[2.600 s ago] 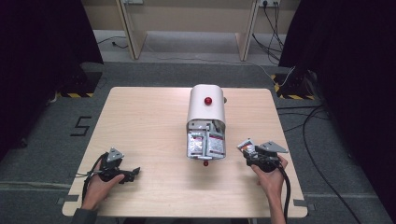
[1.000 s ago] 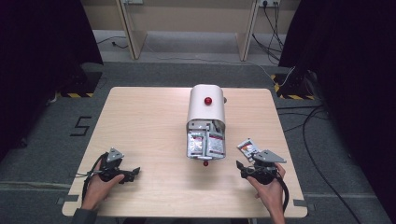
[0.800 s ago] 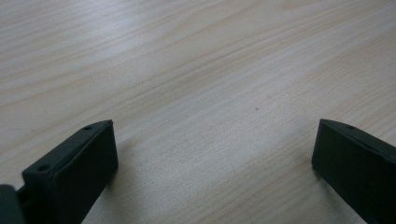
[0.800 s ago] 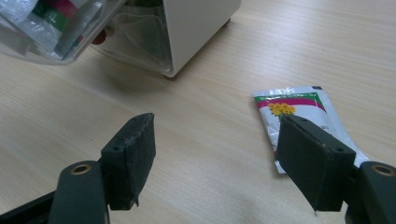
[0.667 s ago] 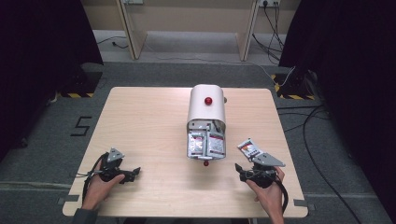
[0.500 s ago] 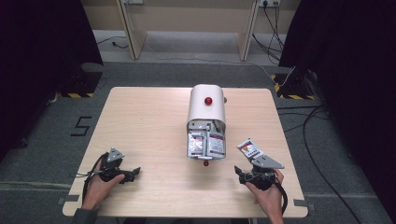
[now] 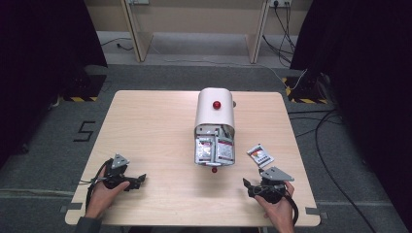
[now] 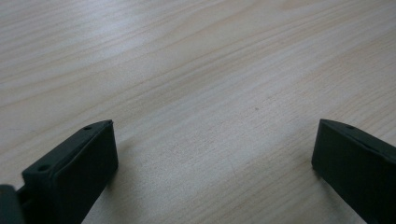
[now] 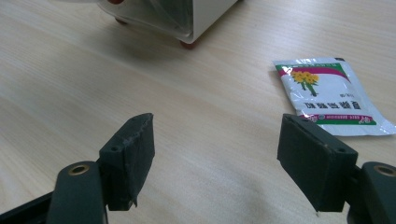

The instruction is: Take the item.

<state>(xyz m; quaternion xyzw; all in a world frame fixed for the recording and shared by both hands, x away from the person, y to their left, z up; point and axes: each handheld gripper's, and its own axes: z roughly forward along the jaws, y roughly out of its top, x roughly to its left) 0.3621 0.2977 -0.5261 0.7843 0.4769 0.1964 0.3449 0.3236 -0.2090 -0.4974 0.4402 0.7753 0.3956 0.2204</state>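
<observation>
Pale wood counter (image 7: 145, 126), dark curtains all round, and the white dispenser box (image 7: 214, 112) stands at the middle with more packets showing in its open mouth. Since a moment ago the right tool (image 7: 247, 186) has drawn back toward the near edge, jaws apart and empty, and a sachet (image 7: 260, 155) it was carrying now lies flat just beyond it. One packet looks delivered; the left tool (image 7: 141, 178) rests wide open, idle.

Lab, black curtains (image 7: 43, 43), floor cables (image 7: 335, 131)
</observation>
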